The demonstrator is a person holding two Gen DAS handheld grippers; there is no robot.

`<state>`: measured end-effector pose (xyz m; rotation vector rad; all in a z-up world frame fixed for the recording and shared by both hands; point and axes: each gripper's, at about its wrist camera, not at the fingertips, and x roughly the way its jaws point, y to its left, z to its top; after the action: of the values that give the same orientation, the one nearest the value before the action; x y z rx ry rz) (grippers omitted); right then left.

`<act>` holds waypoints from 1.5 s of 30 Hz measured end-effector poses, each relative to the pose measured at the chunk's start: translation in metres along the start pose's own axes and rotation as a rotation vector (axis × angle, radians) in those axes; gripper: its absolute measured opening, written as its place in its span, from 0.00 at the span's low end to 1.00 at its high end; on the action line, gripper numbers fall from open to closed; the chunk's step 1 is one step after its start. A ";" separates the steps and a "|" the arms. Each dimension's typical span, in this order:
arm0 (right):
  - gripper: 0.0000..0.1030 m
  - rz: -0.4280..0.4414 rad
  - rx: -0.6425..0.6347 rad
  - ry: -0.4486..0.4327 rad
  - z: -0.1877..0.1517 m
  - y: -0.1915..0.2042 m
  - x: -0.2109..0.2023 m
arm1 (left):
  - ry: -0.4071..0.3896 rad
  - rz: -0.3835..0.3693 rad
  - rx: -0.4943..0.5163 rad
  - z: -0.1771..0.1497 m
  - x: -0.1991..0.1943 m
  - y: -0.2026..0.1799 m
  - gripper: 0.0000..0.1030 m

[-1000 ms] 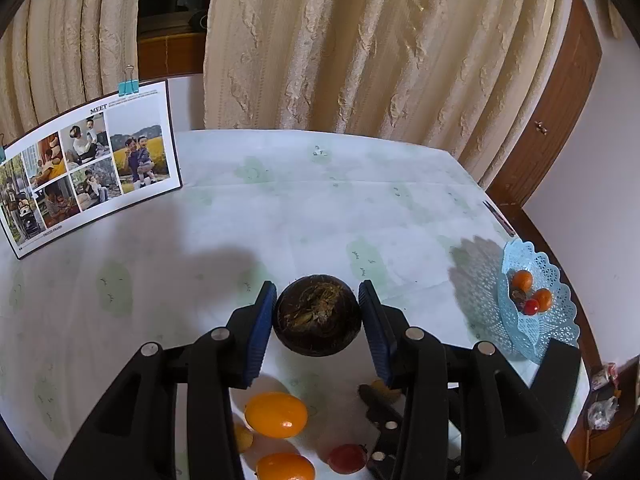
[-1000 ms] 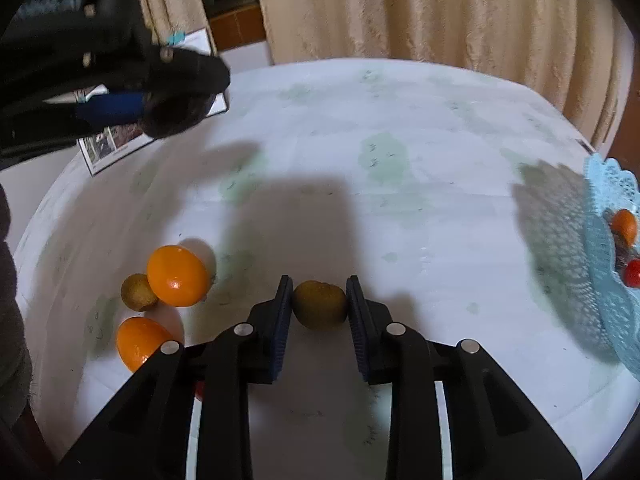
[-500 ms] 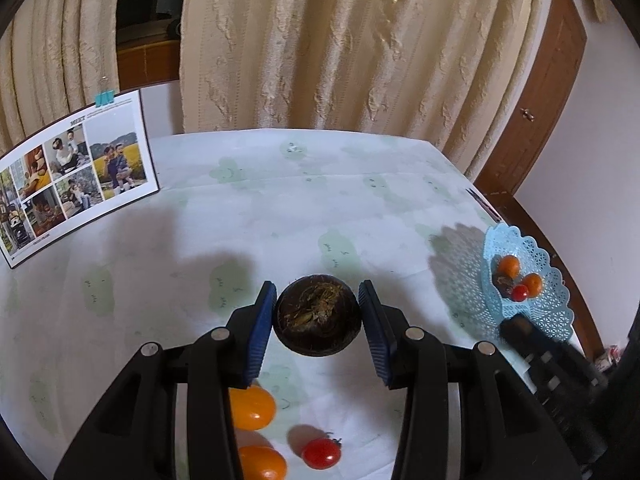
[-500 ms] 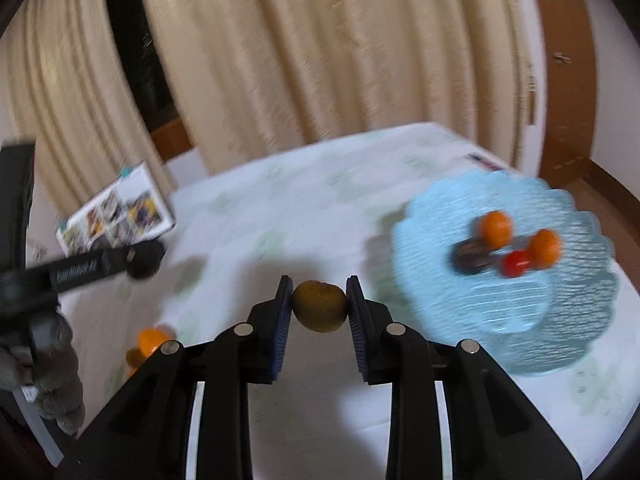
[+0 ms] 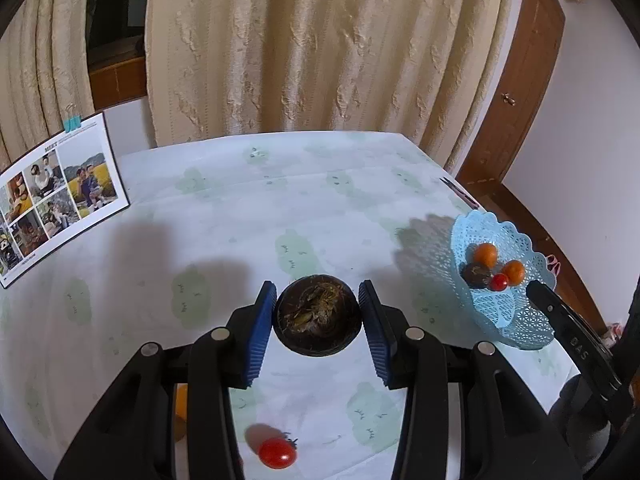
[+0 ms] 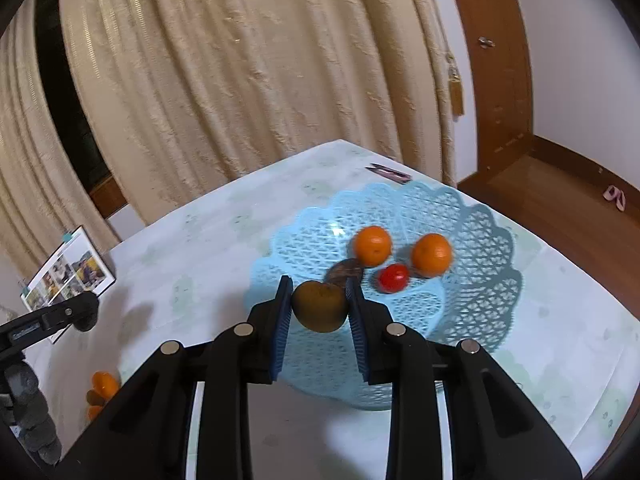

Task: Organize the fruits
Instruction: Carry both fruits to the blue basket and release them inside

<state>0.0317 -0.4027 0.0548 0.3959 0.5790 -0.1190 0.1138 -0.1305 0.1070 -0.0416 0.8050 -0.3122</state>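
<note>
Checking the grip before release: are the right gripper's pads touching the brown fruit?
Touching. The right wrist view shows the right gripper with both blue pads pressed against the brown fruit.

Both wrist cameras look forward and down along their tongs over the counter (image 5: 320, 200); both views share the blue basket (image 5: 500, 312) (image 6: 472, 280).

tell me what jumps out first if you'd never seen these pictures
The pale blue lattice basket near the table's edge draws the eye, with two oranges, a red cherry tomato and a dark fruit inside. The right gripper hangs over it, shut on a brownish-green fruit. The left gripper clamps a dark round fruit above the cloth, a loose tomato below it.
</note>
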 end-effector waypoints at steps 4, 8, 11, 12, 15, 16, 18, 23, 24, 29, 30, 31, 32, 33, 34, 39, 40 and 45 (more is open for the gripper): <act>0.63 -0.030 0.045 -0.026 -0.002 -0.014 -0.001 | -0.002 -0.002 0.023 0.000 0.001 -0.013 0.42; 0.65 -0.065 0.060 -0.072 -0.003 -0.023 -0.008 | -0.002 -0.007 0.052 0.000 0.002 -0.028 0.42; 0.65 -0.094 0.057 -0.102 -0.005 -0.027 -0.012 | -0.001 -0.016 0.075 0.001 0.004 -0.040 0.42; 0.65 -0.110 0.054 -0.115 -0.006 -0.028 -0.014 | -0.001 -0.020 0.086 0.002 0.006 -0.046 0.42; 0.65 -0.136 0.053 -0.140 -0.008 -0.033 -0.019 | -0.001 -0.034 0.123 0.002 0.008 -0.065 0.42; 0.65 -0.139 0.055 -0.145 -0.008 -0.035 -0.020 | -0.001 -0.038 0.133 0.002 0.009 -0.071 0.42; 0.65 -0.148 0.059 -0.155 -0.009 -0.039 -0.023 | 0.000 -0.048 0.156 0.003 0.012 -0.084 0.42; 0.65 -0.168 0.075 -0.172 -0.009 -0.050 -0.027 | -0.002 -0.071 0.211 0.004 0.020 -0.116 0.42; 0.65 -0.170 0.080 -0.173 -0.010 -0.053 -0.028 | -0.001 -0.079 0.222 0.004 0.023 -0.124 0.42; 0.65 -0.191 0.109 -0.186 -0.010 -0.066 -0.031 | 0.007 -0.124 0.263 0.002 0.034 -0.153 0.42; 0.65 -0.195 0.116 -0.187 -0.010 -0.069 -0.032 | 0.015 -0.142 0.274 0.000 0.037 -0.161 0.42; 0.65 -0.198 0.122 -0.189 -0.011 -0.072 -0.033 | 0.020 -0.151 0.280 -0.001 0.040 -0.166 0.42; 0.65 -0.202 0.127 -0.190 -0.011 -0.074 -0.034 | 0.027 -0.164 0.289 -0.004 0.043 -0.172 0.42; 0.65 -0.204 0.134 -0.191 -0.011 -0.077 -0.034 | 0.032 -0.172 0.295 -0.005 0.045 -0.176 0.42; 0.65 -0.205 0.138 -0.191 -0.011 -0.079 -0.035 | 0.037 -0.178 0.301 -0.006 0.048 -0.180 0.42; 0.67 -0.204 0.148 -0.193 -0.009 -0.082 -0.035 | 0.060 -0.223 0.300 -0.015 0.058 -0.193 0.50; 0.71 -0.208 0.154 -0.197 -0.009 -0.082 -0.036 | 0.058 -0.226 0.296 -0.015 0.058 -0.192 0.63; 0.77 -0.212 0.190 -0.221 -0.008 -0.086 -0.040 | -0.017 -0.213 0.239 -0.007 0.044 -0.177 0.88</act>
<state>-0.0242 -0.4783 0.0423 0.4975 0.3911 -0.4180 0.0916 -0.3111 0.0991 0.0946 0.7427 -0.6072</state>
